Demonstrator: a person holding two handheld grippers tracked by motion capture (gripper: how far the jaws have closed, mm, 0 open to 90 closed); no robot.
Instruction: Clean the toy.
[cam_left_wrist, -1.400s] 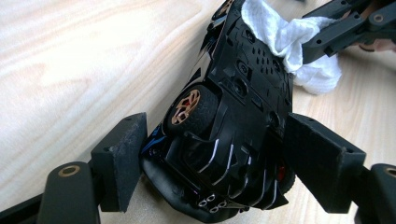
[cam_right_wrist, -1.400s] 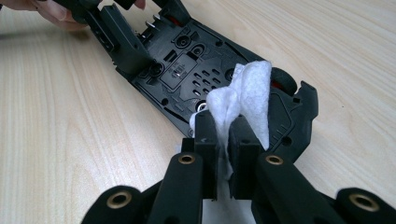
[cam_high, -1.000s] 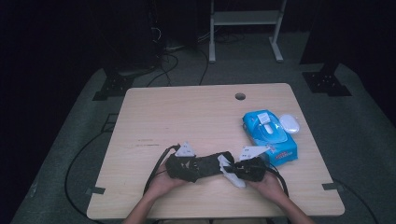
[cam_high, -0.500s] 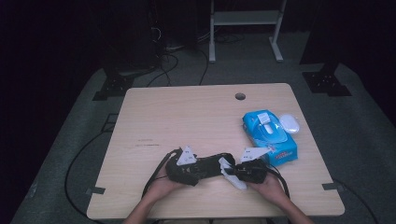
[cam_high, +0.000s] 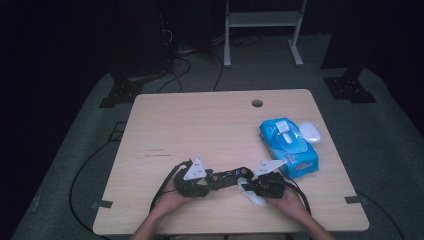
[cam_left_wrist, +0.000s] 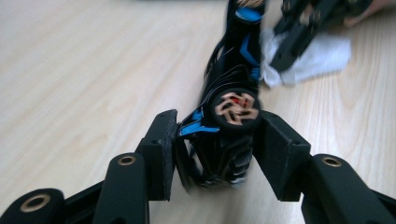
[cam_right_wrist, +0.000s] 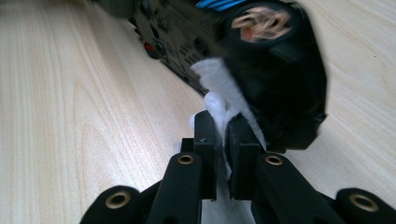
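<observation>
Jaws of left gripper (cam_left_wrist: 212, 154) just closed around toy car (cam_left_wrist: 229, 135); right gripper (cam_right_wrist: 219, 140) pinches white tissue (cam_right_wrist: 219, 88).

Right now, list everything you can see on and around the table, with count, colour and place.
toy car: one, black with blue trim, near table edge, between the grippers
wipe: one, white, against the car, pinched in the right gripper
wipes pack: one, blue, right side of table
lid: one, white, beside the pack
table: one, light wood, hole near far edge
stand: one, white, on floor behind table
cables: black, on floor at left
left gripper: jaws just closing, around the car's end
right gripper: shut on the wipe
hands: two, at near edge
</observation>
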